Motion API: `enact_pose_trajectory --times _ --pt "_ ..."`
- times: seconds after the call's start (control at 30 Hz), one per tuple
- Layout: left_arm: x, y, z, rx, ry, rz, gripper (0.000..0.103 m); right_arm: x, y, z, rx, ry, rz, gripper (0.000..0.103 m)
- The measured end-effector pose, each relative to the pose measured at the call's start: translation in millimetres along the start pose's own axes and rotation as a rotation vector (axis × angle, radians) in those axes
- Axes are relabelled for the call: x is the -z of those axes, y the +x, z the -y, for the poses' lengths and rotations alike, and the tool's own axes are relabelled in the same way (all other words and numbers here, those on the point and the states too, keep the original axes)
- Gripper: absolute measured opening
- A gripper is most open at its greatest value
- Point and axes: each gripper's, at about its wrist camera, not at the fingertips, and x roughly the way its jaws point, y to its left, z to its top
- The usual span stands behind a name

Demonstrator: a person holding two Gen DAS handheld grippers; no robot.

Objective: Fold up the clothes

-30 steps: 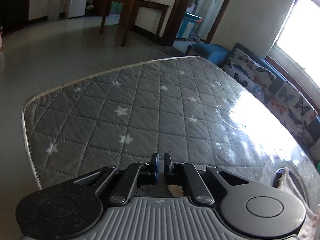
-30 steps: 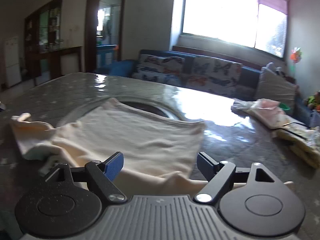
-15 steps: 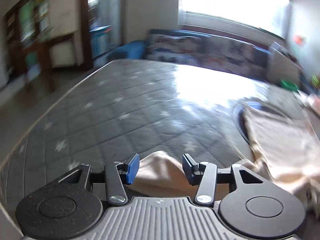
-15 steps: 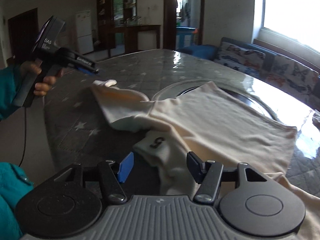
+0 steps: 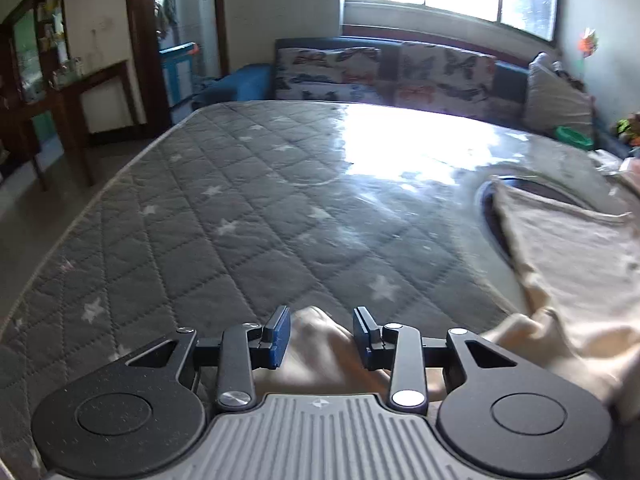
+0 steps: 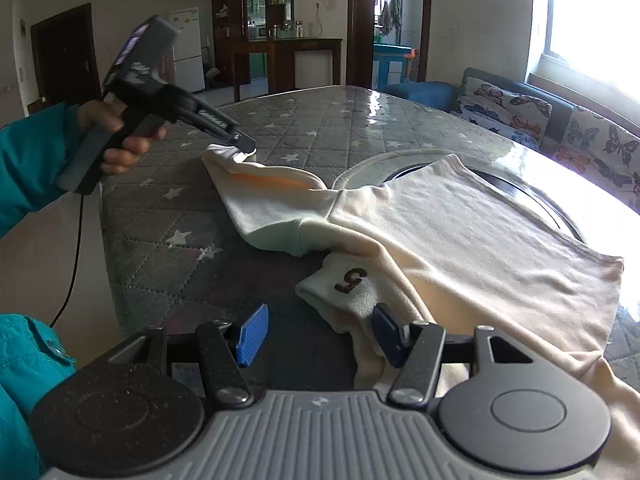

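the cream shirt (image 6: 460, 236) is lying half spread on the quilted grey table cover (image 5: 248, 216), one sleeve (image 6: 260, 196) stretching toward the left gripper (image 5: 322, 338), whose fingers are standing apart around the cuff without pinching it. the right gripper (image 6: 320, 332) is hovering spread beside the collar tag (image 6: 350, 280), holding nothing. if either one is closing too shallowly, the soft fabric is likely slipping free; if too deeply, it is risking bunching extra layers and spoiling the fold

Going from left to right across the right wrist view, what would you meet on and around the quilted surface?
Teal sleeve → left gripper at the cream shirt's sleeve end → number 5 tag → butterfly sofa.
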Motion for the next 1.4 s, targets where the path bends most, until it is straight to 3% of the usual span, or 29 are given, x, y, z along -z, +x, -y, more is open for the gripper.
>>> enact_pose_trajectory --times 0.13,0.3,0.4,0.53,0.6,0.83,0.9,0.93,0.97,1.07,1.1,1.13,1.2,1.23,1.4 --pt "-4 27 -2 -0.122 -0.015 -0.005 0.038 0 1 0 0.006 -0.002 -0.003 0.059" --pt "-16 41 -28 -0.192 -0.162 -0.008 0.038 -3 5 -3 0.02 -0.011 -0.005 0.059" --pt "-16 32 -36 -0.179 -0.202 -0.008 0.038 -4 11 -2 0.03 -0.01 -0.003 0.057" --pt "-9 9 -30 -0.082 -0.179 0.003 0.042 -4 23 -1 0.066 -0.016 -0.005 0.053" --pt "-3 2 -27 -0.071 -0.153 0.006 0.047 -4 28 -3 0.085 -0.038 -0.004 0.05" --pt "11 3 -13 -0.098 -0.112 -0.014 0.049 -3 27 -5 0.11 -0.072 0.01 0.017" --pt "10 6 -11 -0.111 -0.098 -0.004 0.049 -4 21 -1 0.079 -0.047 0.01 0.003" --pt "9 7 -9 -0.116 -0.093 -0.002 0.049 -5 18 1 0.056 -0.031 0.007 0.002" --pt "9 8 -8 -0.12 -0.087 -0.001 0.046 -5 15 2 0.033 -0.024 0.0 0.001" --pt "5 13 -5 -0.163 -0.054 0.008 0.021 -3 6 -2 -0.03 -0.059 -0.023 0.001" --pt "4 15 -5 -0.169 -0.054 0.007 0.019 -3 3 -6 -0.033 -0.084 -0.016 0.004" --pt "2 16 -5 -0.174 -0.054 0.006 0.017 -3 0 -10 -0.028 -0.104 -0.002 0.006" --pt "1 19 -7 -0.179 -0.058 0.004 0.017 -5 -1 -15 -0.025 -0.115 0.027 0.027" --pt "1 20 -6 -0.182 -0.06 0.003 0.017 -6 0 -16 -0.019 -0.116 0.038 0.032" --pt "0 21 -6 -0.187 -0.074 -0.004 0.02 -15 23 -19 0.026 -0.115 0.056 0.035"
